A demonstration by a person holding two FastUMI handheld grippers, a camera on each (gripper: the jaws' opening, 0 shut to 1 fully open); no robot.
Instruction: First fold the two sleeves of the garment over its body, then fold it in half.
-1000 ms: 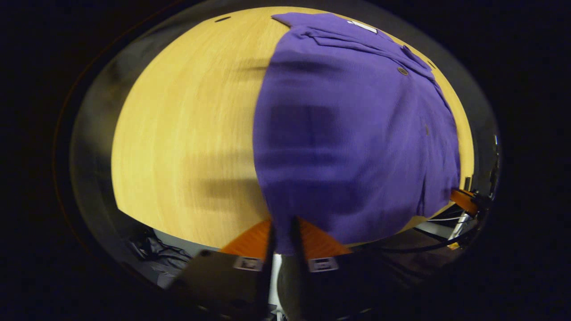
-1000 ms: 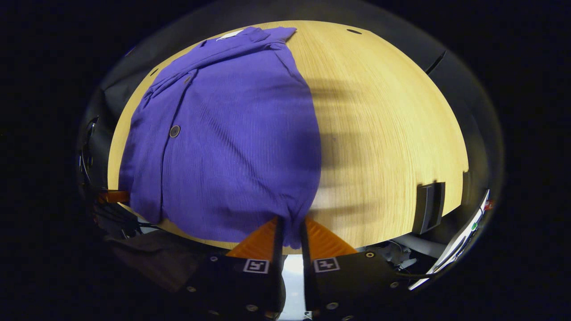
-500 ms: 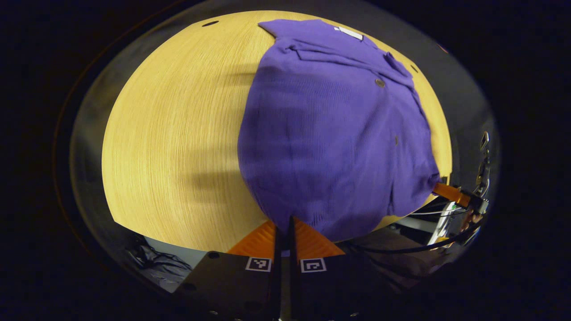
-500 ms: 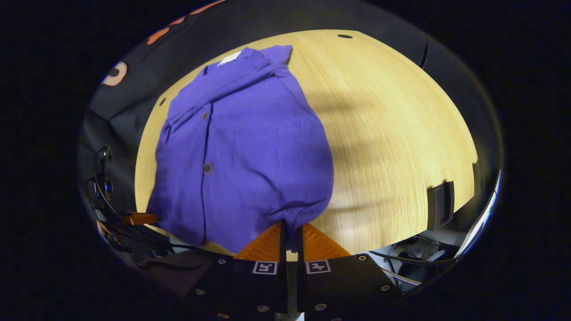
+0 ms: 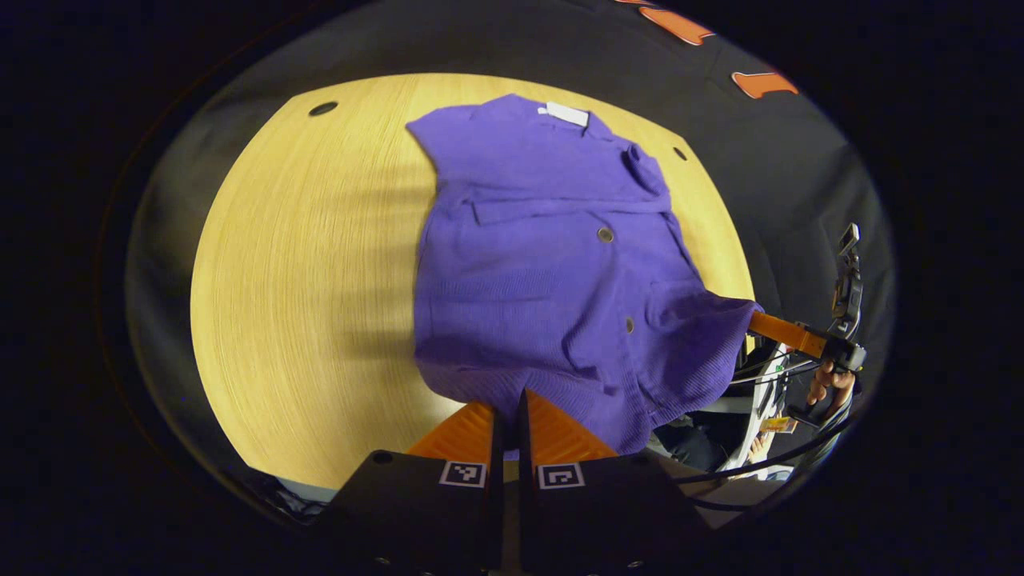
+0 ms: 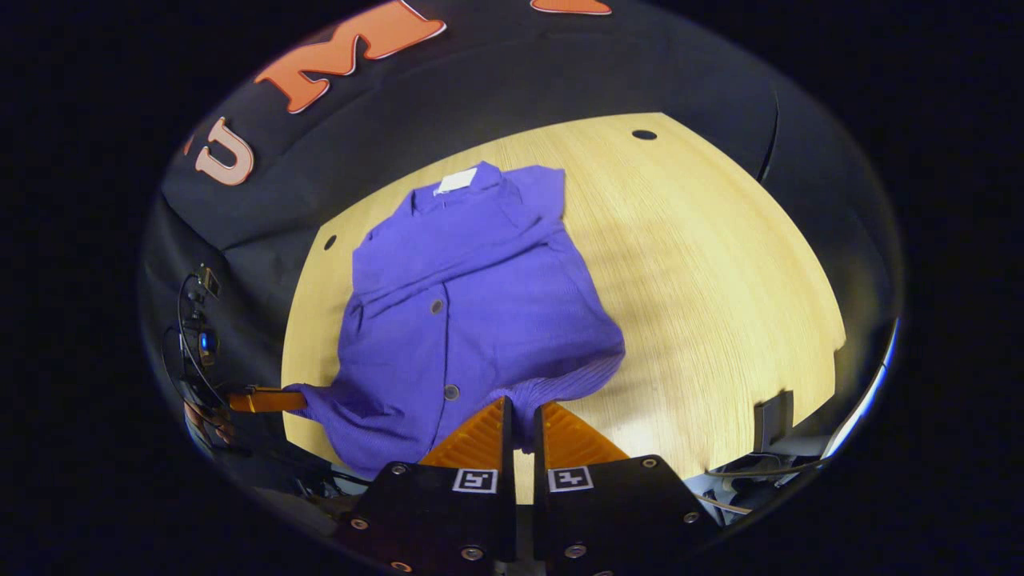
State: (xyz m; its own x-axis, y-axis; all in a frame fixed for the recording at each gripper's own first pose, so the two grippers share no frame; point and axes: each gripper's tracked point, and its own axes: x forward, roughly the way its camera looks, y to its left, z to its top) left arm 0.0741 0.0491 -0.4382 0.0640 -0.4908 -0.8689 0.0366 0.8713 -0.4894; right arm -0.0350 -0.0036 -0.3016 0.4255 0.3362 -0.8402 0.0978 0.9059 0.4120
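A purple button-front garment (image 5: 552,264) lies on the wooden table (image 5: 304,264), collar and white label (image 5: 564,114) at the far end, sleeves folded across its body. My left gripper (image 5: 508,398) is shut on the near hem's left corner. The right gripper (image 5: 780,330) grips the other hem corner, held up off the table. In the right gripper view the garment (image 6: 472,312) stretches away from my right gripper (image 6: 520,406), shut on the hem. The left gripper (image 6: 260,398) pinches the far corner at the left. The hem sags between the two.
Round holes (image 5: 323,108) (image 6: 643,134) mark the table's far corners. A dark bracket (image 6: 772,416) sits on the table's right edge. A hand (image 5: 824,384) and cables hang beyond the near edge. A small device on a stand (image 6: 200,320) is at the left.
Both grippers have risen and drawn back, lifting the near hem off the table. The garment looks smaller and farther, and more of the booth wall shows.
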